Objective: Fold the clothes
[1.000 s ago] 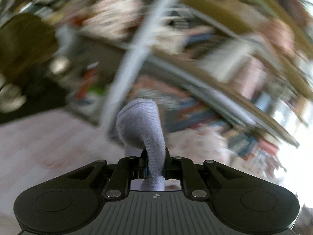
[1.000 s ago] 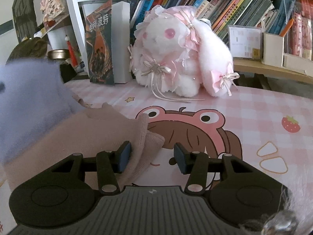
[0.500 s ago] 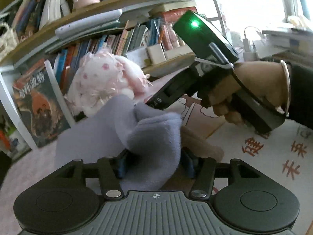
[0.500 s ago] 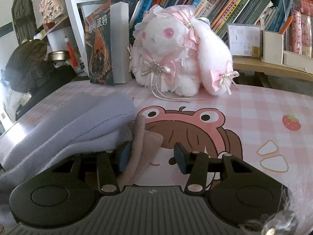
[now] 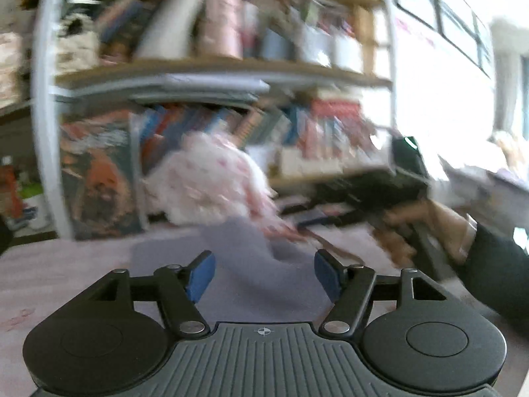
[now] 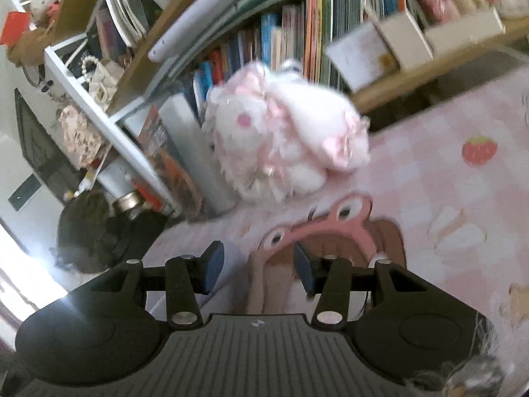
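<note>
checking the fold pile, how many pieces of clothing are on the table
2: a lavender piece between the open left tongs, a beige-pink piece between the open right tongs. More may be hidden.

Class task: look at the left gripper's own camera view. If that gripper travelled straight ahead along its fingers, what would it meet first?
Most likely the lavender garment, which lies on the table directly beyond the open left gripper. The pink plush rabbit sits further back along roughly the same line. The picture is motion-blurred, so depth is uncertain.

Two grippers: left gripper, right gripper. Two garments: lavender cloth, beige cloth. One plush rabbit at 12 o'clock. One strawberry print at 2 o'clock.
</note>
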`<state>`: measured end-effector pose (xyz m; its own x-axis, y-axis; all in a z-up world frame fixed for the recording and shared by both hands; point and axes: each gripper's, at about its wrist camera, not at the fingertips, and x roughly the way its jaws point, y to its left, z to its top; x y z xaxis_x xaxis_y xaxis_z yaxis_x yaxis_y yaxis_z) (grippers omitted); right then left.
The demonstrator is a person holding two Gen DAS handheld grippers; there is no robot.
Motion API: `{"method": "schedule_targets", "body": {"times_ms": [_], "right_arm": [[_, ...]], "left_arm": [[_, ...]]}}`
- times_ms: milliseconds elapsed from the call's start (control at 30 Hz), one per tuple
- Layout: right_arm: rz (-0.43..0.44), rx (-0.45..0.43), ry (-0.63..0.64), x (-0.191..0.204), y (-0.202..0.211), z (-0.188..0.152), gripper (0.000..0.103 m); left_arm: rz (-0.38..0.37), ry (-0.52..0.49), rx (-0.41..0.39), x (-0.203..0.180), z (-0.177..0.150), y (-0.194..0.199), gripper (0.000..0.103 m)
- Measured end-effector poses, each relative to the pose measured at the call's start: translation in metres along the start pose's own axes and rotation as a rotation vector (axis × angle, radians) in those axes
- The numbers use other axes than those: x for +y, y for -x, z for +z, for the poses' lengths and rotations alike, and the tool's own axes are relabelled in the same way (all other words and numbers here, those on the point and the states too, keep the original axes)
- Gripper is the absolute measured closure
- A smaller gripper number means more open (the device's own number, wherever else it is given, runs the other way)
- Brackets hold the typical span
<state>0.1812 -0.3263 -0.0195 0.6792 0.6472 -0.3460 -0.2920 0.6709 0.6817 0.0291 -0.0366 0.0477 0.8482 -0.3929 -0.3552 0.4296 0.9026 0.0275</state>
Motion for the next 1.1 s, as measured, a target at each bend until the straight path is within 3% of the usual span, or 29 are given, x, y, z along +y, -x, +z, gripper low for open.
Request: {"method": "schedule_targets", "body": {"times_ms": [133,233,333,500,567,633,733,833,900,1000,1100], "right_arm": [[0.103,0.04,-0.076,0.008,0.005,-0.012,0.056],[0.161,0.078,-0.131,0.016,0.001,-0.025,0.056],[0.148,0.132,-0.182,0.019,-0.014,-0.035,0.054],[0.176,0.149,-0.309,0.012,-0.044,-0.03,0.052],[0.155,0.138,-0.285,0.016,-0.053,-0.022,0.055],[0.124,0.117,-0.164,0.028,-0.056,-0.018,0.074],[0.093,0.063,0.065,0.052,-0.053,-0.016,0.076],[0.076,-0.031,0.182,0.064,-0.043,-0.017,0.074],[-0.008,-0.112,0.257,0.067,-0.035,-0.015,0.062],[-0.144,-0.225,0.361,0.071,-0.022,-0.009,0.055],[-0.128,-0.146,0.305,0.064,-0.011,0.003,0.055]], "left_arm": [[0.11,0.02,-0.005,0.024,-0.003,0.002,0.039],[0.087,0.029,0.052,0.03,-0.014,-0.012,0.04],[0.091,-0.069,0.123,0.015,-0.03,-0.029,0.04],[0.151,-0.274,0.129,-0.013,-0.048,-0.035,0.04],[0.15,-0.278,0.131,-0.013,-0.049,-0.034,0.04],[0.142,-0.265,0.133,-0.011,-0.048,-0.033,0.04],[0.137,-0.245,0.136,-0.008,-0.046,-0.034,0.038],[0.137,-0.232,0.139,-0.007,-0.044,-0.036,0.037],[0.14,-0.228,0.147,-0.006,-0.041,-0.038,0.036],[0.137,-0.219,0.134,-0.005,-0.038,-0.034,0.036],[0.131,-0.188,0.068,0.001,-0.033,-0.019,0.036]]}}
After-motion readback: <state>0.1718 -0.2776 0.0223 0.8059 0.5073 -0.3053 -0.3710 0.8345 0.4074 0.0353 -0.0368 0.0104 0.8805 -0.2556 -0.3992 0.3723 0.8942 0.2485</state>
